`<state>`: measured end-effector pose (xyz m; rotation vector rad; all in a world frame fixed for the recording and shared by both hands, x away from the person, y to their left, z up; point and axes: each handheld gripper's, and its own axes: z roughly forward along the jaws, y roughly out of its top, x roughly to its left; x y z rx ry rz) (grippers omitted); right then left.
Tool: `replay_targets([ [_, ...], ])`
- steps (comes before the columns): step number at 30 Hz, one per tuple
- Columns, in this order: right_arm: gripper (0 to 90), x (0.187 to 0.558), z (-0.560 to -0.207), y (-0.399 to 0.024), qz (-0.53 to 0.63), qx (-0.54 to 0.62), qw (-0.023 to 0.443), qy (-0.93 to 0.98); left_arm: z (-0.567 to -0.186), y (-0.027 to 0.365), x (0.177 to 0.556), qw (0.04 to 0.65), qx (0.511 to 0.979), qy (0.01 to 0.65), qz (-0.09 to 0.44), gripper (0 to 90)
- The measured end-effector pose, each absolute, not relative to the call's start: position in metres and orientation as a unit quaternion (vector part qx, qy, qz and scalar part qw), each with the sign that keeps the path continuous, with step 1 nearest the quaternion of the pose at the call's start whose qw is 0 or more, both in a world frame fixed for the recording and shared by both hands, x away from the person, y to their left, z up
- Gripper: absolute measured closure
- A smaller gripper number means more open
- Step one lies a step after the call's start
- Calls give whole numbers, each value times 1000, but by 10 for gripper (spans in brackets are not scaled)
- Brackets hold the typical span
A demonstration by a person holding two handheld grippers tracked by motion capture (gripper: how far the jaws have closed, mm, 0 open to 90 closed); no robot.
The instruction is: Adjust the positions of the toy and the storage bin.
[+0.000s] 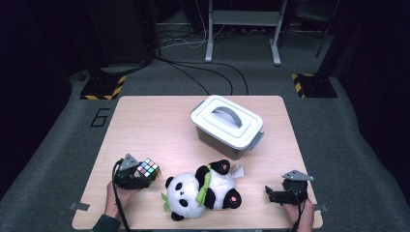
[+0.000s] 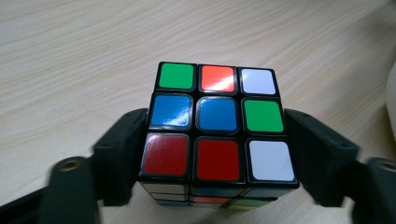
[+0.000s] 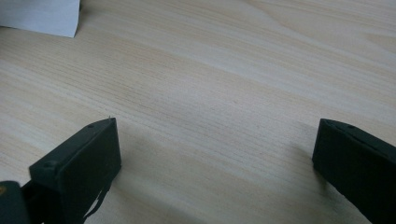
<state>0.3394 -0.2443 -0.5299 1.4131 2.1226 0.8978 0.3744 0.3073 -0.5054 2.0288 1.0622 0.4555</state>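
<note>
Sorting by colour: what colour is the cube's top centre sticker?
Blue, on the cube; clearest in the left gripper view.

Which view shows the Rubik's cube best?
The left gripper view: the Rubik's cube sits close up between the left gripper's jaws, each sticker readable. The high view shows it small, left of the panda.

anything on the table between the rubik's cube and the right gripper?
Yes: in the high view a plush panda lies between the Rubik's cube, held in the left gripper, and the right gripper; bare table otherwise.
</note>
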Motion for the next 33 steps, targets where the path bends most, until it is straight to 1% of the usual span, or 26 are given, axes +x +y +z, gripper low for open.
replay_targets([
  [2,5,339,-530,-244,324,510,217,766,-507,307,375,398,793,426,177,322],
  [7,7,339,-530,-245,325,510,217,766,-507,307,374,393,796,420,185,333],
  [18,7,339,-530,-245,325,510,217,766,-506,306,372,390,793,426,193,338],
  [33,7,339,-530,-245,325,510,217,766,-497,318,369,385,787,436,206,338],
])
